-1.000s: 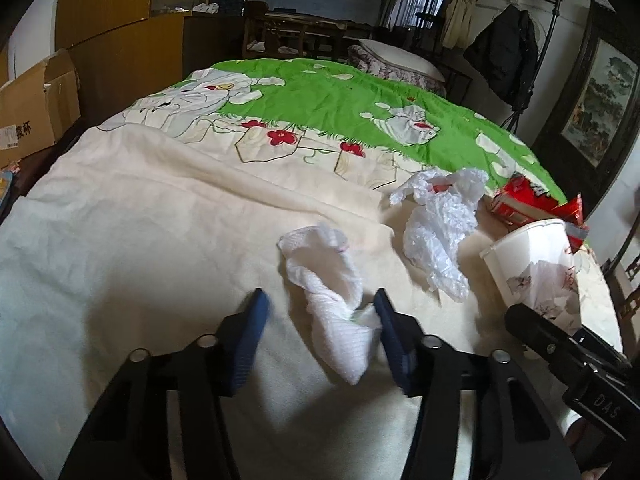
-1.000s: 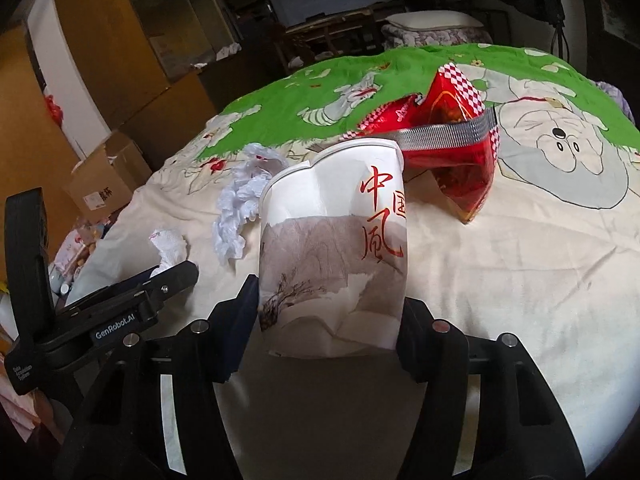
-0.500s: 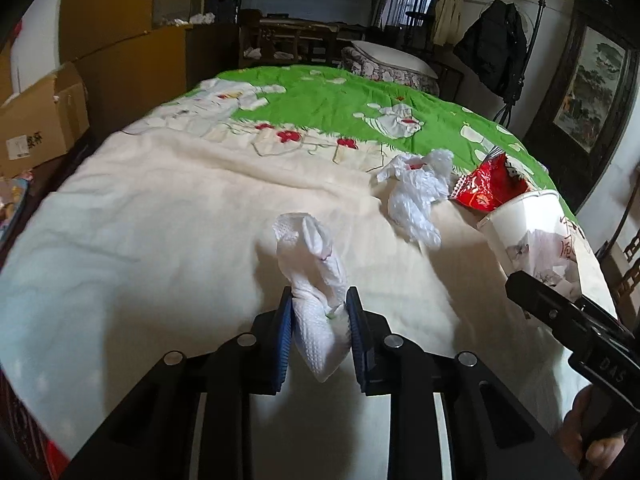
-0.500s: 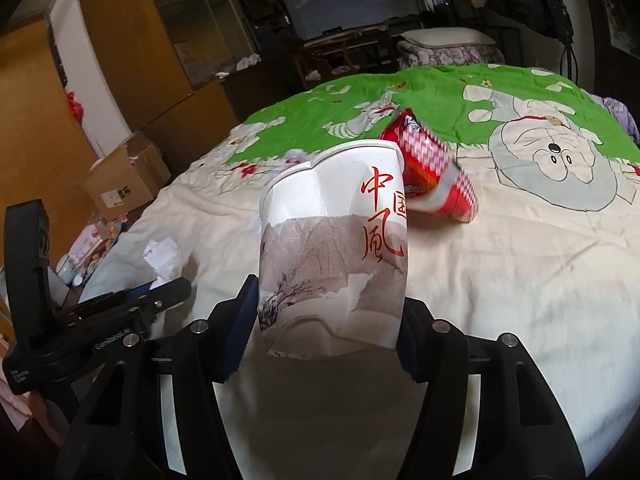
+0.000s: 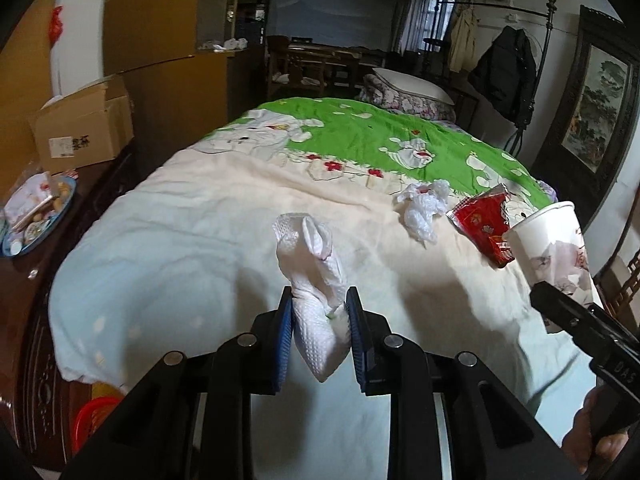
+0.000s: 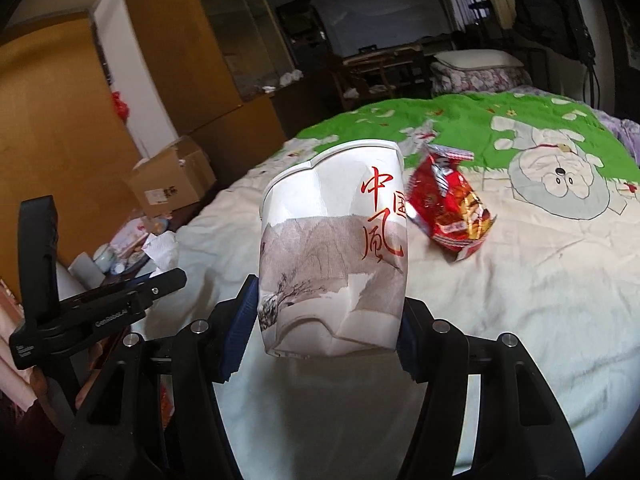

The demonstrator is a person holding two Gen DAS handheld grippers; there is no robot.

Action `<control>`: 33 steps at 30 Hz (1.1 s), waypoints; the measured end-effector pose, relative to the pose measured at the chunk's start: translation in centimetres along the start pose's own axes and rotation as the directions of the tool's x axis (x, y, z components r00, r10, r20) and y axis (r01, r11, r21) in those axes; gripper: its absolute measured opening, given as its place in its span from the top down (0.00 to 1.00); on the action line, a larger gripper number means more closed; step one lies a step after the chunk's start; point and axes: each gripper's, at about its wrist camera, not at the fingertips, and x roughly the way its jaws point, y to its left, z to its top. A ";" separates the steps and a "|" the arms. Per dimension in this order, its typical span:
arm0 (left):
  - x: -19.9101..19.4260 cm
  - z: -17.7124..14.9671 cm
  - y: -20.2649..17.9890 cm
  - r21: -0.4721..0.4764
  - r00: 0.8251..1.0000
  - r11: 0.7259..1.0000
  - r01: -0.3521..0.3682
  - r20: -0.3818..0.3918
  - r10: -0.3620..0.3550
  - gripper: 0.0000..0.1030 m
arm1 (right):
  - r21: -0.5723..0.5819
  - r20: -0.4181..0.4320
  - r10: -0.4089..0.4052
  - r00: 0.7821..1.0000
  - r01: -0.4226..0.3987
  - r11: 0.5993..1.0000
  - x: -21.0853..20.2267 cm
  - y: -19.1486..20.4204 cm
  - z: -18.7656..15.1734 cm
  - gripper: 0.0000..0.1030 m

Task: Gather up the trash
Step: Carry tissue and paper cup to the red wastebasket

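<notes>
Left gripper [image 5: 319,316] clamped tight on white tissue wad [image 5: 314,276], lifted off bed [image 5: 200,232]; right gripper [image 6: 326,316] squeezing dented paper cup [image 6: 334,252].

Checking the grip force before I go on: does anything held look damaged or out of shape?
Yes. The paper cup in the right gripper is crushed: its lower wall is creased and buckled inward, and the rim is dented. The tissue wad in the left gripper is only crumpled.

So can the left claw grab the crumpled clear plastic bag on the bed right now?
Probably not: the left claw is shut on a white paper tissue, though nothing blocks the clear plastic bag.
</notes>
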 end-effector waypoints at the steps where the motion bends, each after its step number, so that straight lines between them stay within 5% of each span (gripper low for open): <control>1: -0.8 -0.3 0.4 -0.005 1.000 1.000 -0.007 0.004 0.007 0.75 | -0.003 0.002 0.007 1.000 -0.007 1.000 -0.3 0.3 -0.1 0.42; 13: -6.9 -4.7 8.5 -0.112 0.990 0.984 -0.142 -0.013 0.141 0.75 | -0.060 -0.009 0.117 0.993 -0.117 0.991 -2.1 5.3 -1.1 0.42; 22: -7.2 -10.7 19.5 -0.273 0.951 0.917 -0.291 -0.191 0.244 0.72 | -0.100 -0.121 0.164 0.979 -0.177 0.979 0.7 9.5 -2.4 0.42; 27: -6.5 -14.0 24.0 -0.337 0.925 0.876 -0.346 -0.279 0.259 0.34 | -0.139 -0.181 0.161 0.970 -0.187 0.973 2.5 12.2 -3.1 0.42; 33: -6.7 -15.1 28.2 -0.416 0.911 0.822 -0.389 -0.303 0.278 0.15 | -0.192 -0.270 0.184 0.945 -0.240 0.952 5.1 16.7 -4.1 0.42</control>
